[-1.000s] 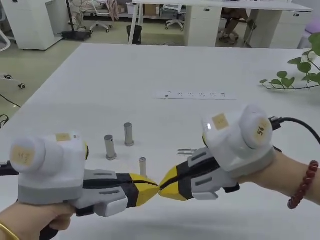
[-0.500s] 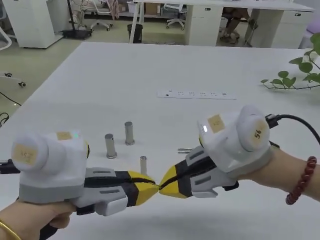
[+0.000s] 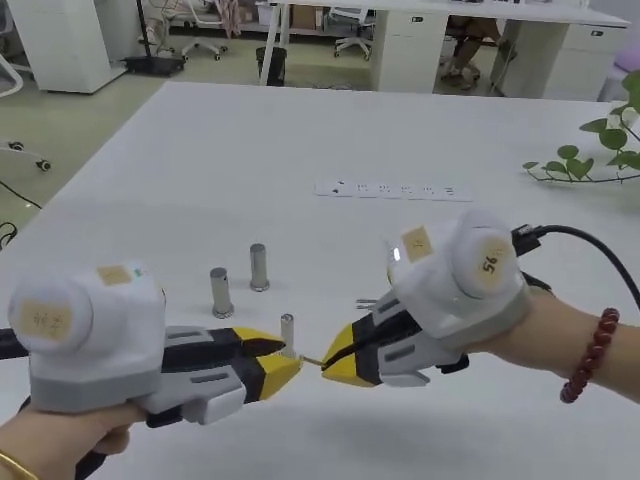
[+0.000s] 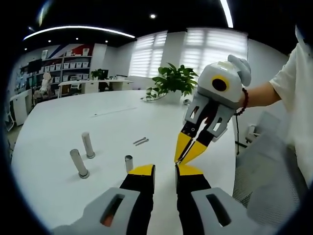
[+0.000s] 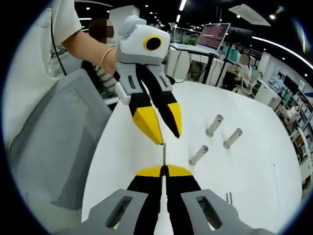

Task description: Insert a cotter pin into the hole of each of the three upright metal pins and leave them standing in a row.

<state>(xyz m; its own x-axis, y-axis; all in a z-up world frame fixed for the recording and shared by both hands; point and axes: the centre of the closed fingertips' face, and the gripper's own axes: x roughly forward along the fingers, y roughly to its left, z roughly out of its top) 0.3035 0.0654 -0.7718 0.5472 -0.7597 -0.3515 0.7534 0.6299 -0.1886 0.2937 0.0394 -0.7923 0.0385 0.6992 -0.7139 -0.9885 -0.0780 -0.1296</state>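
Near edge of the white workbench (image 3: 300, 140), both tools are held low with their tips facing each other. The right gripper (image 5: 164, 169) has its jaws pressed together on a cotter pin (image 5: 164, 152). The pin's thin shank sticks straight out past the yellow tips. The left gripper (image 4: 165, 170) has its jaws spread, with a clear gap between the yellow tips.

In the right gripper view, the free end of the cotter pin reaches one yellow tip of the left gripper. Touching or just short of it, cannot tell.

Three metal pins (image 3: 258, 267) stand upright on the bench. The nearest metal pin (image 3: 287, 332) is just behind the meeting gripper tips. The other two stand farther back and to the left, near each other. Their holes are too small to make out.

Two spare cotter pins (image 3: 370, 300) lie flat beyond the right gripper. A power strip (image 3: 393, 189) lies mid-table, and plant leaves (image 3: 600, 150) are at the right edge.
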